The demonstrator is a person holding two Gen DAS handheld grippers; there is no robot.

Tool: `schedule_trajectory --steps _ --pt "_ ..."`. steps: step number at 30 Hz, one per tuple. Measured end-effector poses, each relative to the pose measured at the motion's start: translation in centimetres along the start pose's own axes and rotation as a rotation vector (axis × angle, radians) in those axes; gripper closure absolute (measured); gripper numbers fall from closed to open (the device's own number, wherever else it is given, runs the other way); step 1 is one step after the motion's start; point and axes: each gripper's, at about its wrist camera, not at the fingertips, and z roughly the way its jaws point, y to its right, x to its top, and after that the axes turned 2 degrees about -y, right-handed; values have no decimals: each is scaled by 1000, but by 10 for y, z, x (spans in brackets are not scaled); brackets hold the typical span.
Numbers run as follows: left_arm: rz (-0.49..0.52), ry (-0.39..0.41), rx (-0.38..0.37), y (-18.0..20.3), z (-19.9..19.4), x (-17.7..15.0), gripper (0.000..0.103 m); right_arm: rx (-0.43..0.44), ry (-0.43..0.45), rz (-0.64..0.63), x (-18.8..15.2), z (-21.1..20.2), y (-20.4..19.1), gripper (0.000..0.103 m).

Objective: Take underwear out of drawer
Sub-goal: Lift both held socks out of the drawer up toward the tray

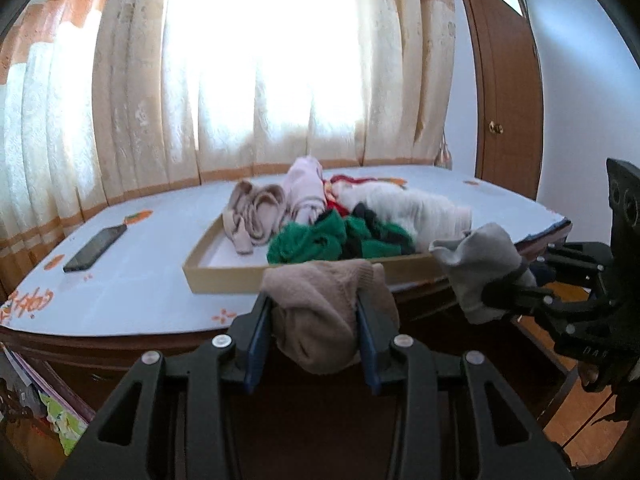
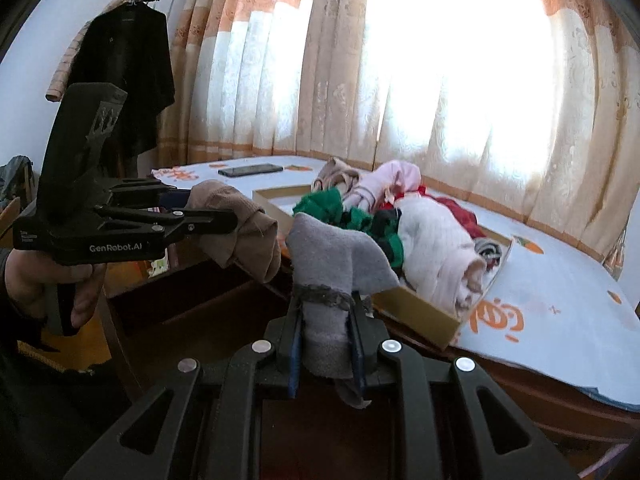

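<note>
A shallow cardboard drawer tray sits on the white-covered table, filled with a pile of clothes: pink, green, white, red and black pieces. My left gripper is shut on a beige garment and holds it in the air in front of the table's near edge. My right gripper is shut on a grey garment and holds it just off the tray's near corner.
A black phone lies on the table left of the tray. Curtains hang behind the table. A wooden door stands at the right. A dark coat hangs at the left. Wooden furniture lies below the table edge.
</note>
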Motion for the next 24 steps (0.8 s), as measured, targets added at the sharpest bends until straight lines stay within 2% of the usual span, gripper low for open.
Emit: schedule_trajectory --steps 12,24 --pt "-13 69 27 -10 -15 18 65 -1 49 8 15 -2 2 81" --pt "27 91 67 -23 -13 44 65 1 67 4 39 0 9 81"
